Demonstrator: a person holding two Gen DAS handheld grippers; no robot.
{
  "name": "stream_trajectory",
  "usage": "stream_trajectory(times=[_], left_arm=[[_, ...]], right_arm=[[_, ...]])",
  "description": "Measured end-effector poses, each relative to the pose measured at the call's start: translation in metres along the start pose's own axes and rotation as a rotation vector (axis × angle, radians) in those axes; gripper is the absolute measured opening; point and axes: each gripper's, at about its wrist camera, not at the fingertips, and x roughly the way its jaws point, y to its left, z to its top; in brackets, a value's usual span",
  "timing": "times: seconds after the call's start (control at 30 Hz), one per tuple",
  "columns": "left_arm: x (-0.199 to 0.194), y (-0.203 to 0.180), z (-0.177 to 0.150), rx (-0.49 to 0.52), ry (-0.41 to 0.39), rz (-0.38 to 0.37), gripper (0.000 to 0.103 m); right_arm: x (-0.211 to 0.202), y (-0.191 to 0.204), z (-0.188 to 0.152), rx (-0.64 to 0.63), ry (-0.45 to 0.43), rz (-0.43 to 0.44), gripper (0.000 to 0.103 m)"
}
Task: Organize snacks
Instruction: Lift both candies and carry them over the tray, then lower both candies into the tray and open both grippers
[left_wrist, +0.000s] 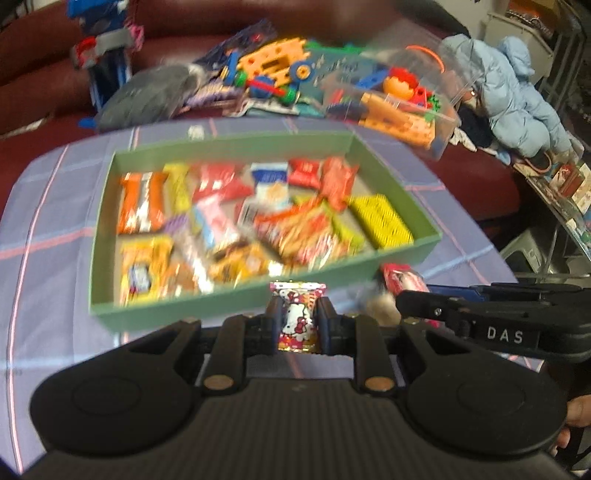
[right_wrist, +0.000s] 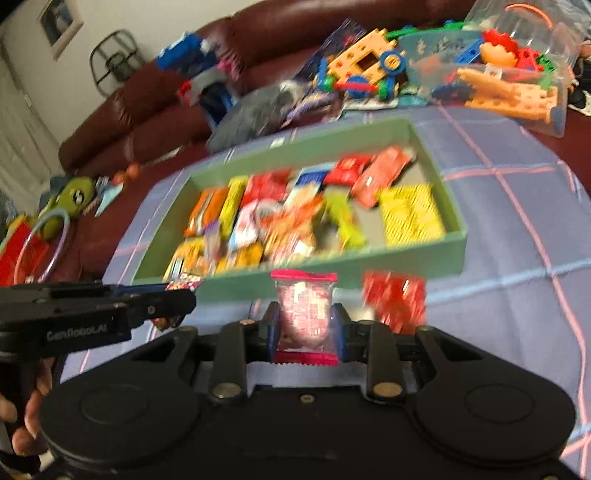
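Note:
A green box (left_wrist: 110, 317) (right_wrist: 424, 254) full of several snack packets sits on a purple checked cloth. My left gripper (left_wrist: 297, 317) is shut on a small cartoon-cat snack packet (left_wrist: 295, 314), held just in front of the box's near wall. My right gripper (right_wrist: 304, 321) is shut on a pink-edged clear snack packet (right_wrist: 304, 310), also in front of the near wall. In the left wrist view the right gripper (left_wrist: 402, 295) comes in from the right beside a red packet (left_wrist: 400, 278). In the right wrist view the left gripper (right_wrist: 184, 295) enters from the left.
A loose red packet (right_wrist: 395, 299) lies on the cloth (right_wrist: 517, 221) by the box's near right corner. Behind the box, a dark red sofa (right_wrist: 155, 110) holds a clear tub of plastic toys (left_wrist: 399, 107), a toy vehicle (left_wrist: 273, 70) and a light blue jacket (left_wrist: 517, 96).

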Motion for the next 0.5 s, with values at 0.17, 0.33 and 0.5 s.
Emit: stream_trajectory(times=[0.17, 0.33, 0.5], left_arm=[[0.021, -0.007, 0.034, 0.003, -0.015, 0.008, 0.020], [0.049, -0.004, 0.068, 0.002, -0.011, 0.024, 0.020], [0.071, 0.000, 0.099, -0.001, -0.016, 0.039, 0.020]], right_arm=[[0.007, -0.018, 0.035, 0.037, -0.050, -0.020, 0.028], [0.019, -0.036, 0.062, 0.066, -0.080, -0.034, 0.028], [0.036, -0.049, 0.085, 0.095, -0.088, -0.029, 0.028]])
